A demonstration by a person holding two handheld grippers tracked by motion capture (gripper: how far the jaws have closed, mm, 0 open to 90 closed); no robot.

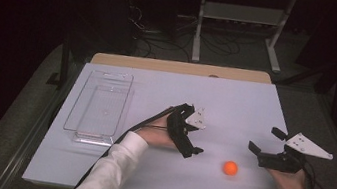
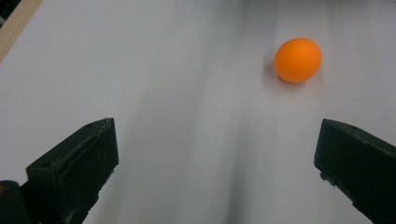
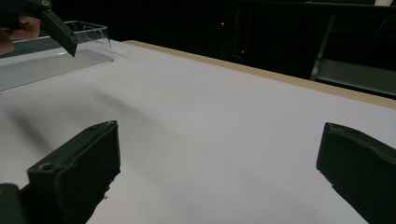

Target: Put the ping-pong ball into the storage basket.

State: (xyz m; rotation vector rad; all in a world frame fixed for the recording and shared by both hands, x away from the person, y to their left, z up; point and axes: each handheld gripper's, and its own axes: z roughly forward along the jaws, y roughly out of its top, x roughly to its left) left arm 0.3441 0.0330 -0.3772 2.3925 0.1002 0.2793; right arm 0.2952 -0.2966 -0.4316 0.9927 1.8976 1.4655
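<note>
On the worktop (image 1: 167, 89): a small orange ball (image 1: 230, 168) sits alone, near the person's edge and a bit to the right of the middle.
Ball between the hands: it lies between the two grippers, touching neither.
Left gripper (image 1: 190, 128): it is up over the worktop, to the left of the ball, with its jaws wide apart and nothing in them.
What the left gripper sees: the ball (image 2: 298, 60) is ahead of its jaws and off to the right side, not in the middle of the gap.
Right gripper (image 1: 266, 142): it is to the right of the ball, jaws wide apart too, and empty.
Where the right gripper points: over the bare worktop toward the far side, so it is not aimed at the ball.
Who is nearer: the two look about as near, but the left gripper is the one that faces the ball.
Ball shape: it is round, so it has no long side to line up with.
Likely next move: I think the left gripper has to swing a little to the right to get the ball in the middle of its jaws.
Clear box (image 1: 99, 107): it lies well apart, at the left of the worktop.
</note>
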